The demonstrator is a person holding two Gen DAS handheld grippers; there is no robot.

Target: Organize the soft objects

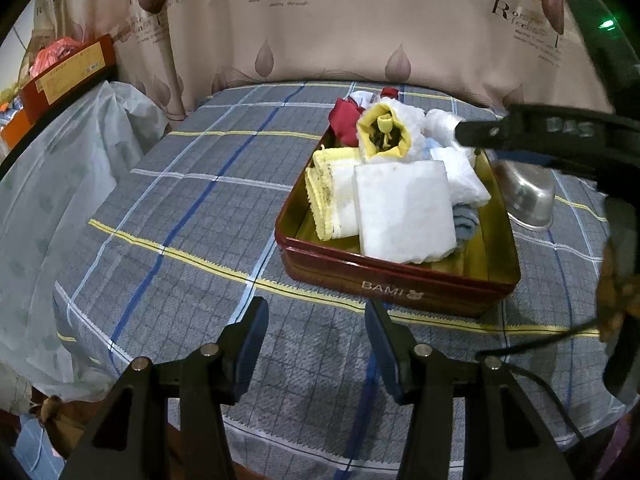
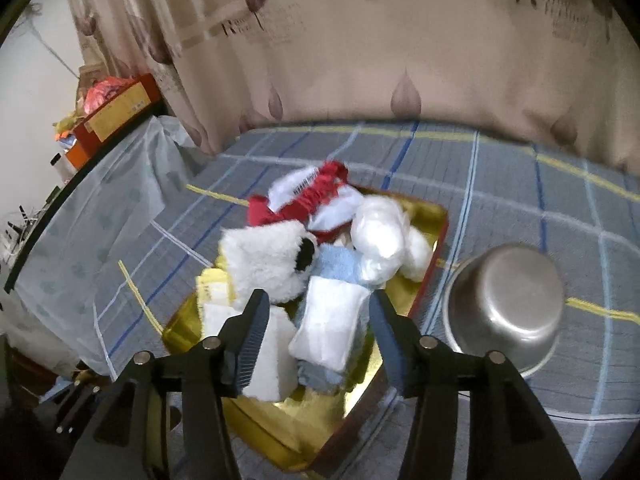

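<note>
A red tin (image 1: 400, 280) with a gold inside sits on the plaid sheet, filled with soft things. It holds a folded white cloth (image 1: 404, 208), a yellow-edged towel (image 1: 328, 196), a white and yellow plush (image 1: 386, 134) and a red cloth (image 1: 344, 120). My left gripper (image 1: 316, 312) is open over the bare sheet just in front of the tin. My right gripper (image 2: 319, 304) hangs open above the tin (image 2: 280, 432). A small folded white cloth (image 2: 332, 328) lies below its gap, clear of the pads. A white plush (image 2: 268, 260) and blue cloth (image 2: 336, 264) lie beyond.
An upturned steel bowl (image 1: 528, 196) (image 2: 504, 300) rests on the sheet right of the tin. A clear plastic cover (image 1: 60, 184) drapes along the left. A red and orange box (image 1: 64, 76) stands at the back left, and a leaf-print curtain (image 1: 340, 40) hangs behind.
</note>
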